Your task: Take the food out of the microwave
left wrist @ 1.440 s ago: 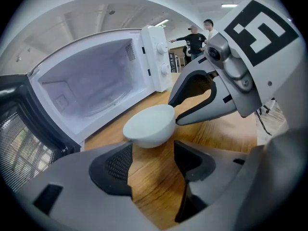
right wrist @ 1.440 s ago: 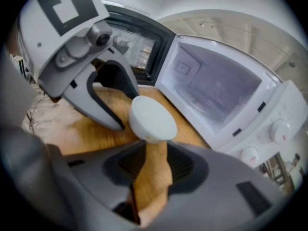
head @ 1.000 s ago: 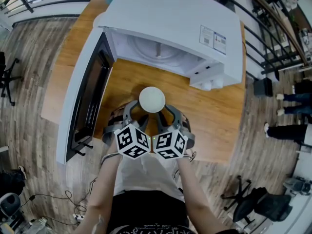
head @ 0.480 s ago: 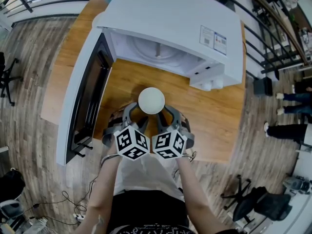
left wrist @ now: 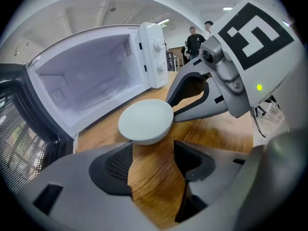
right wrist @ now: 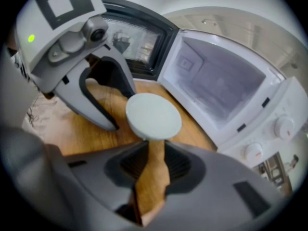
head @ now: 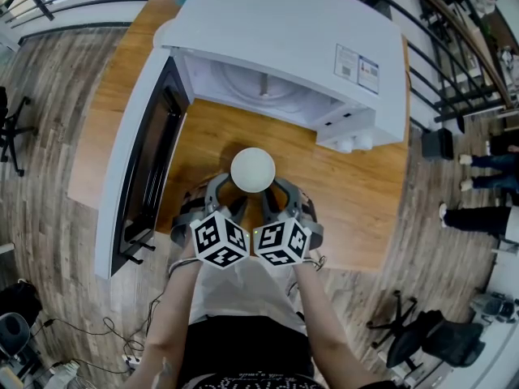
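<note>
Flanking the bowl, left gripper gapes empty, right gripper, empty and ajar, has just been closing.

left tool: jaws apart, empty | right tool: jaws just closing, empty | both angled down

The microwave roof hides most of its cavity, the label print is too small to read, what the bowl holds cannot be told, and the door runs off the left gripper view's edge
</note>
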`<state>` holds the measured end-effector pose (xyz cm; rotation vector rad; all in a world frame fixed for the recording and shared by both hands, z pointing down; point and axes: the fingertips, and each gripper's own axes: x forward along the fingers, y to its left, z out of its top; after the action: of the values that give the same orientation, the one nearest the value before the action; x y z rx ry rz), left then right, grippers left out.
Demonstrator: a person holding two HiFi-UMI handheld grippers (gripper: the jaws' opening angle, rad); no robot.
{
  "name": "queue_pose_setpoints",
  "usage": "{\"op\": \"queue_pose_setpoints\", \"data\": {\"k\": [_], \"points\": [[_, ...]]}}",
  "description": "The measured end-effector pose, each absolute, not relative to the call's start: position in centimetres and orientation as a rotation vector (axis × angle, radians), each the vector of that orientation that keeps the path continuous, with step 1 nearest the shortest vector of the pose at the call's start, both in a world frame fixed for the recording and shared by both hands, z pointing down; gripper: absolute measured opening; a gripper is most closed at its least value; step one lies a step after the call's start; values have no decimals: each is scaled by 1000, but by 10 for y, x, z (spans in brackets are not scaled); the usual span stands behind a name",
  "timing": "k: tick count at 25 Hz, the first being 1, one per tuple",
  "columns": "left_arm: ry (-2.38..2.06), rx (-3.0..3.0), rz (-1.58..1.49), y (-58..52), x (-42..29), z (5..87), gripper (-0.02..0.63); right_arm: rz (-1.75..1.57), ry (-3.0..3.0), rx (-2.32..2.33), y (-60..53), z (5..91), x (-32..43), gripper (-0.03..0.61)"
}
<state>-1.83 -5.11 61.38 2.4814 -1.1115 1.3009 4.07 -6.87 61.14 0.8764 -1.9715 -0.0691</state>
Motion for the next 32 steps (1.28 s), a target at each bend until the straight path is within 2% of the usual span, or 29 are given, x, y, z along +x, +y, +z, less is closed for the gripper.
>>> {"op": "queue_pose_setpoints", "data": {"k": [21, 25, 30, 32], "points": [[-1180, 2488, 1167, -45, -33, 587, 291, -2, -2042, 932, -62, 589, 62, 118], [-1278, 2524, 1124, -49, -36, 563, 211, 26, -2075, 971, -60, 576, 67, 87], [-1411, 2563, 983, -53, -34, 526, 50, 149, -2183, 1068, -55, 550, 70, 60], [-1432, 2573, 910, -53, -32, 511, 38, 166, -2229, 1108, -54, 534, 69, 53]]}}
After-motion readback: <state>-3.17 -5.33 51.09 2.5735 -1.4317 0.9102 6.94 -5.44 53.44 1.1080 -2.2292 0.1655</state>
